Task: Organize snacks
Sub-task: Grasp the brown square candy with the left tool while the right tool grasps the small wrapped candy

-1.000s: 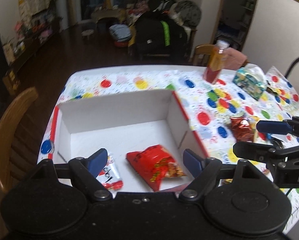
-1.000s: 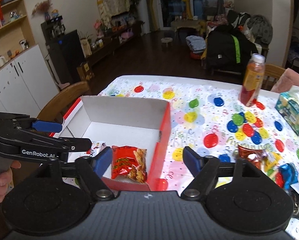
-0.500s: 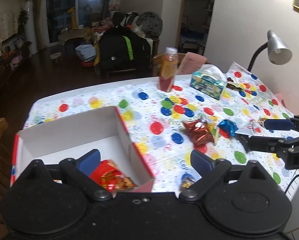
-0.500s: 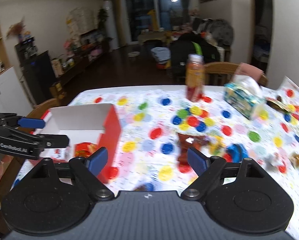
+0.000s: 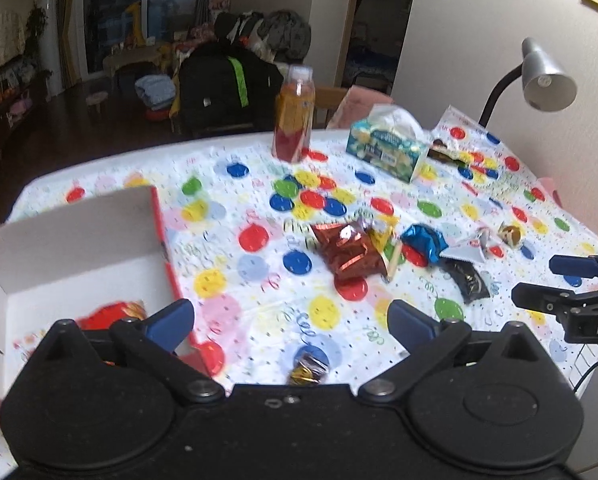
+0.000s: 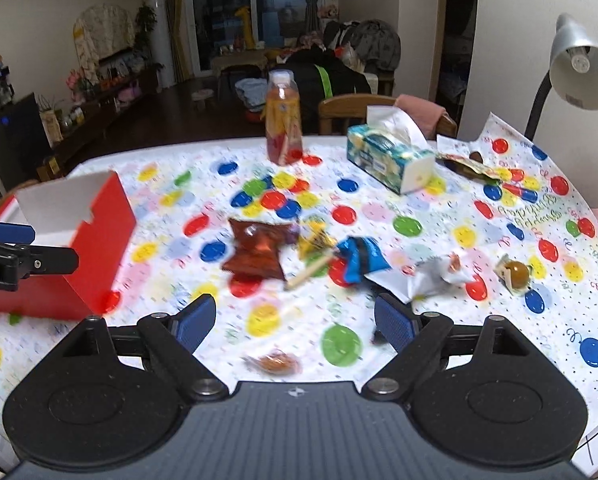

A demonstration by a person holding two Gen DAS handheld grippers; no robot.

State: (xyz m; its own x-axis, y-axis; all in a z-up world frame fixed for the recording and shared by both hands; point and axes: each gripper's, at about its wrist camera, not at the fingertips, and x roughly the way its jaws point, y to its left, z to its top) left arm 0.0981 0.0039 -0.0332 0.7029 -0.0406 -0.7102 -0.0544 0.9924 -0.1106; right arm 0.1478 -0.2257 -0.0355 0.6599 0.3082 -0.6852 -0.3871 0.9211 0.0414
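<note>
Snacks lie loose beyond my tongs: the red foil bag (image 6: pixel 259 250), long axis running away from me, sits just right of the red box (image 6: pixel 99 248), with the blue packet (image 6: pixel 359 260) further right. My right gripper (image 6: pixel 295 320) faces them, jaws wide and empty, nearer than my left gripper (image 5: pixel 291 320), equally wide. Only the left view shows the red snack bag (image 5: pixel 111 314) inside that box

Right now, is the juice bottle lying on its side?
No, the juice bottle stands upright on the spotted tablecloth, left of the tissue box.
</note>
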